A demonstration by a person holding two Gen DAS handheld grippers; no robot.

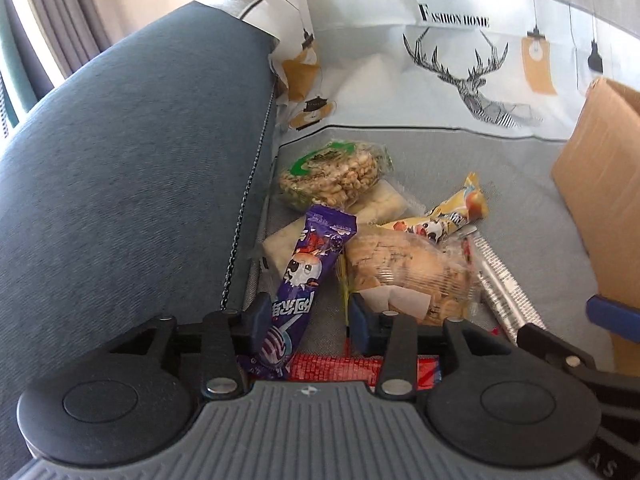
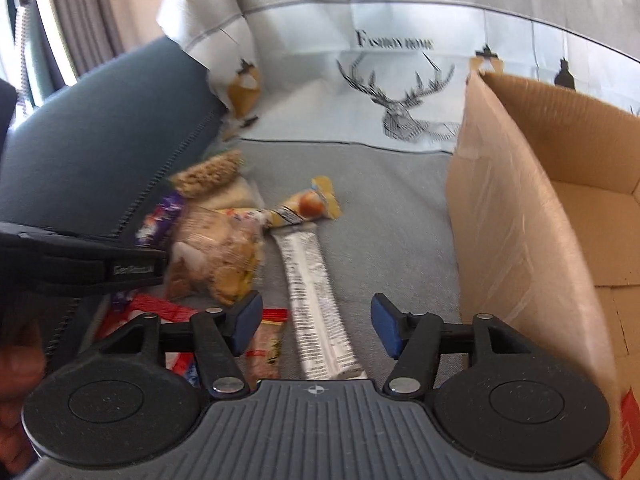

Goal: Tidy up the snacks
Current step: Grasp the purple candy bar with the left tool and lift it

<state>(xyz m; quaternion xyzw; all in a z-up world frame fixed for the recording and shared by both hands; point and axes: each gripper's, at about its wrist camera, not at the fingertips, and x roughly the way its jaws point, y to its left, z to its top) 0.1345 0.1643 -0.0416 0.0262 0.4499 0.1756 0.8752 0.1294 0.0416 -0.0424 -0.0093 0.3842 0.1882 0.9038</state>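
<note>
Several snack packs lie in a heap on the grey sofa seat. My left gripper (image 1: 308,316) is open, its jaws on either side of the lower part of a purple snack pack (image 1: 302,280), without closing on it. Beside it lie a clear bag of biscuits (image 1: 408,268), a green-labelled puffed snack (image 1: 336,172), a yellow pack (image 1: 444,216) and a red pack (image 1: 340,368). My right gripper (image 2: 316,324) is open over a long silver pack (image 2: 316,296). The yellow pack (image 2: 304,208) and the biscuit bag (image 2: 220,252) also show there.
An open cardboard box (image 2: 520,216) stands on the seat to the right; its side shows in the left wrist view (image 1: 600,184). A blue-grey armrest (image 1: 132,160) rises on the left. A white deer-print cover (image 1: 460,60) hangs on the backrest.
</note>
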